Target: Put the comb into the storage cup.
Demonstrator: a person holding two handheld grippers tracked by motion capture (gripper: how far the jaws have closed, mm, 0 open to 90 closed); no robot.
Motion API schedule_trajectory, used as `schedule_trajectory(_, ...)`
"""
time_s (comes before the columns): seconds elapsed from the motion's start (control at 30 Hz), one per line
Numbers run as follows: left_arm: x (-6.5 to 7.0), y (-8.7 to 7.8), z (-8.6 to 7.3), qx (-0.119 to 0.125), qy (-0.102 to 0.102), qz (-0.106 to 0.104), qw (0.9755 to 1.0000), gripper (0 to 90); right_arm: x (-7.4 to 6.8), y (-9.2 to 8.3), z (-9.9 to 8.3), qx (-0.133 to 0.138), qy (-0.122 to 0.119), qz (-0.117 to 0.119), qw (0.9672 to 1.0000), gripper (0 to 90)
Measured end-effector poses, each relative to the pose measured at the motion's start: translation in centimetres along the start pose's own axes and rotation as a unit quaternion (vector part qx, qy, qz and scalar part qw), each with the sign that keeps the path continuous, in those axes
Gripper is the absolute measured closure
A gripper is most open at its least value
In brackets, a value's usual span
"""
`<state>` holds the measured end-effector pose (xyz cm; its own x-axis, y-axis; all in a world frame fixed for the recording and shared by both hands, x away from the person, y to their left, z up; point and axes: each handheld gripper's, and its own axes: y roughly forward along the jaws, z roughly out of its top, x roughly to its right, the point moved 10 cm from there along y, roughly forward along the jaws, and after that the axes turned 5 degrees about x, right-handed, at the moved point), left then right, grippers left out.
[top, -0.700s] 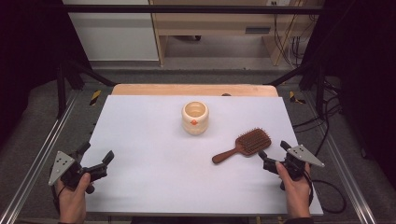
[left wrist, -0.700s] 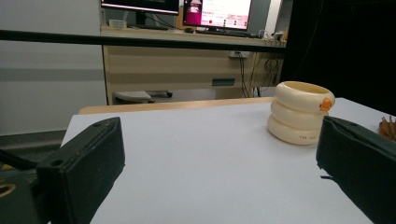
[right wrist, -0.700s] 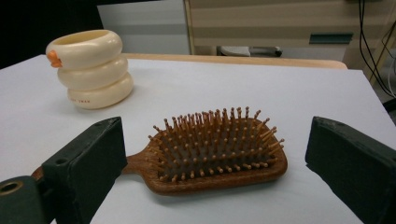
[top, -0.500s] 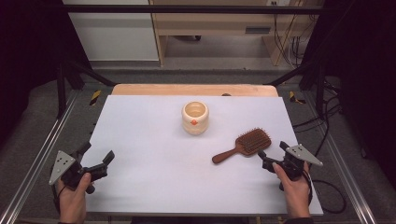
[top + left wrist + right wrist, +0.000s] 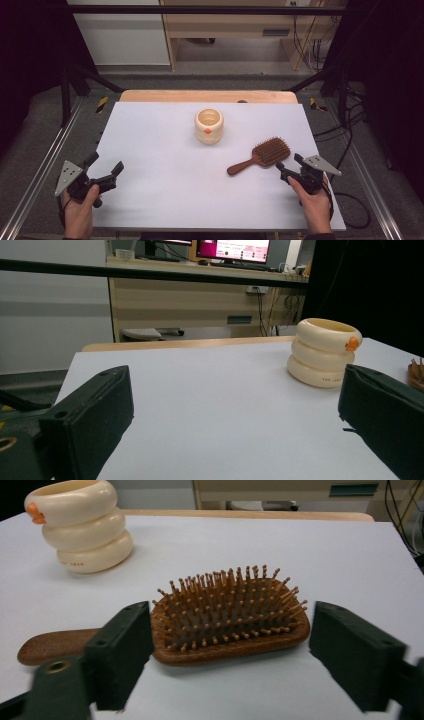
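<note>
A wooden paddle hairbrush (image 5: 270, 151) lies bristles up on the white table (image 5: 165, 150), right of centre, its handle pointing toward the middle. A cream ringed pot (image 5: 208, 126) with a small orange knob stands upright near the centre back. My right gripper (image 5: 289, 162) is open just short of the brush head. In the right gripper view its jaws flank the brush (image 5: 230, 615) without touching it, and the pot (image 5: 80, 525) stands beyond at the left. My left gripper (image 5: 105, 162) is open and empty at the table's near left edge, facing the pot (image 5: 322, 352).
A wooden board (image 5: 207, 96) runs along the table's far edge. Metal frame rails (image 5: 45, 165) run along both sides. Cables (image 5: 350, 200) lie on the floor at the right. A desk and monitors stand behind the table.
</note>
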<state>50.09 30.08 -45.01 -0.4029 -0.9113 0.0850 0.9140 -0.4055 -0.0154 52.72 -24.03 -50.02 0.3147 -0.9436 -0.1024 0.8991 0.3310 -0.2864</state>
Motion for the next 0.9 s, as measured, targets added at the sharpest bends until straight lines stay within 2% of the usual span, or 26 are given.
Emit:
schedule_trajectory(0.13, 0.0, -0.1, 0.0, -0.001, 0.001, 0.0, 1.0, 1.5, -0.2, 0.0, -0.5, -0.018, -0.013, -0.002, 0.9997, 38.4)
schedule_trajectory(0.17, 0.0, -0.1, 0.0, 0.0, 0.001, 0.001, 1.0, 1.5, -0.2, 0.0, -0.5, -0.018, -0.013, -0.002, 0.9997, 38.4)
schedule_trajectory(0.2, -0.1, -0.1, 0.0, -0.002, 0.001, 0.001, 1.0, 1.7, -0.3, 0.0, -0.6, -0.024, -0.021, -0.004, 0.9995, 48.8)
schedule_trajectory(0.3, -0.1, -0.1, -0.1, -0.002, -0.002, 0.001, 1.0, 1.8, -0.5, 0.0, -0.5, -0.023, -0.027, -0.004, 0.9993, 61.7)
schedule_trajectory(0.4, -0.1, 0.0, -0.2, -0.003, -0.004, 0.001, 1.0, 1.8, -0.8, 0.0, -0.4, -0.027, -0.04, -0.002, 0.9988, 72.9)
schedule_trajectory(0.53, 0.0, 0.0, -0.3, -0.005, -0.007, 0.0, 1.0, 1.9, -0.9, 0.6, -0.4, -0.037, -0.048, -0.001, 0.9981, 83.6)
schedule_trajectory(0.7, 0.0, 0.0, -0.4, -0.007, -0.006, -0.001, 1.0, 2.0, -0.3, 1.6, 0.1, -0.061, -0.071, -0.005, 0.9956, 89.1)
schedule_trajectory(0.9, 0.0, 0.0, -0.6, -0.01, -0.007, 0.002, 0.9999, 2.2, 0.9, 2.9, 1.3, -0.073, -0.07, -0.008, 0.9948, 90.0)
